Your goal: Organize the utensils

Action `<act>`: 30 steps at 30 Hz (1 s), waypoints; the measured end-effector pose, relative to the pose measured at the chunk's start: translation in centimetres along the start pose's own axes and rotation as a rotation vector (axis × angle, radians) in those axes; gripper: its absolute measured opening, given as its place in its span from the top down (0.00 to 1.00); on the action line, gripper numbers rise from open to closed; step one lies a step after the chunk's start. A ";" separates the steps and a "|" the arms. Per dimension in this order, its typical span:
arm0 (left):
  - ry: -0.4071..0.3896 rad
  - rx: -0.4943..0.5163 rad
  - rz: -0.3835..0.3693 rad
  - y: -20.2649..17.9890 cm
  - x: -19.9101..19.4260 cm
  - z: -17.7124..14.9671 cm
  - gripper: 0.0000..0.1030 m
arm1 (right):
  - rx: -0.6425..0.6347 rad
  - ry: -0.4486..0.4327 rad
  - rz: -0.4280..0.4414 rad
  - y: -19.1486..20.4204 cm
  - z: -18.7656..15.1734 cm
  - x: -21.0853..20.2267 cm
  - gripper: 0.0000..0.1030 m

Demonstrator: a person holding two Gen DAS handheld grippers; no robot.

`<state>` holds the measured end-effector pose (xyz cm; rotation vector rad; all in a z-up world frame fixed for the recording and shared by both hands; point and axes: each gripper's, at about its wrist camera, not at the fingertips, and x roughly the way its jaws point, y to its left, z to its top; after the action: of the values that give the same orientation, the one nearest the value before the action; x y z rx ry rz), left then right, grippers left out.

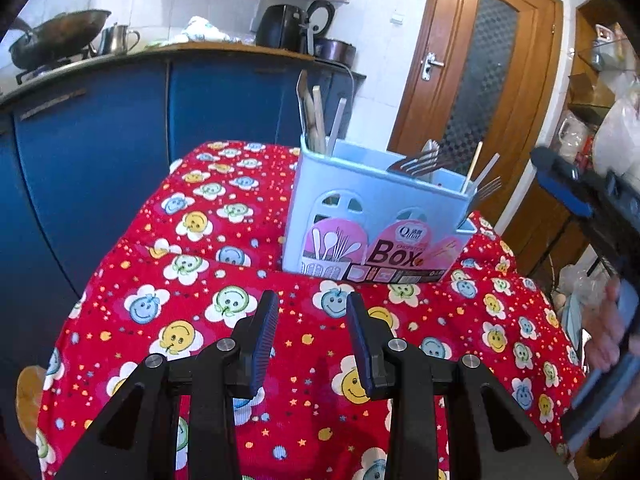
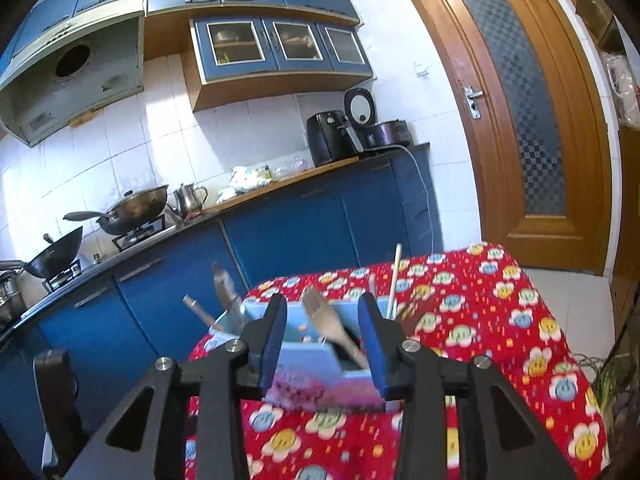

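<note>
Right gripper (image 2: 323,334) unclenched, empty, directly behind the utensil box (image 2: 308,354); wooden spoon (image 2: 326,322) leans inside, handle toward it. Left gripper (image 1: 313,338) released, nothing held, box well ahead on the counter (image 1: 160,240).

Glossy plastic utensil box (image 1: 376,216) on printed cloth (image 1: 200,240), metal forks (image 1: 420,160) inside.

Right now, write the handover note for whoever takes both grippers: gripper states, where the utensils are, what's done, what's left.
Left gripper: open, empty, above the red tablecloth in front of the utensil box.
Right gripper: open, nothing pinched, right at the box; a spoon-like utensil stands in the box between its fingers, picture blurred.
Done: forks and chopsticks stand in the box.
Left: no loose utensils visible on the cloth; check outside these views.
</note>
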<state>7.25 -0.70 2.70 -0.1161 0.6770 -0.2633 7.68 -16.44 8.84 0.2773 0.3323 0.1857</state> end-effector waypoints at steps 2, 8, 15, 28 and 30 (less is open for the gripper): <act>-0.018 0.002 0.003 -0.1 -0.6 0.1 0.65 | 0.007 0.018 -0.007 0.3 -0.5 -0.6 0.61; -0.067 0.015 0.011 -0.4 -2.2 0.0 0.65 | 0.036 0.074 -0.005 0.7 -2.5 -2.4 0.60; -0.098 0.042 0.018 -0.8 -2.9 -1.0 0.65 | 0.027 0.093 -0.037 1.3 -4.8 -4.3 0.54; -0.130 0.066 0.023 -1.2 -3.0 -3.6 0.50 | -0.031 0.092 -0.122 1.7 -9.0 -5.5 0.42; -0.131 0.066 0.031 -1.1 -2.9 -4.0 0.49 | -0.040 0.091 -0.137 1.6 -9.6 -5.6 0.38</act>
<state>2.32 -1.07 1.59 -0.0593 0.5395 -0.2462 -1.02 -13.90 2.26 0.2064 0.4359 0.0705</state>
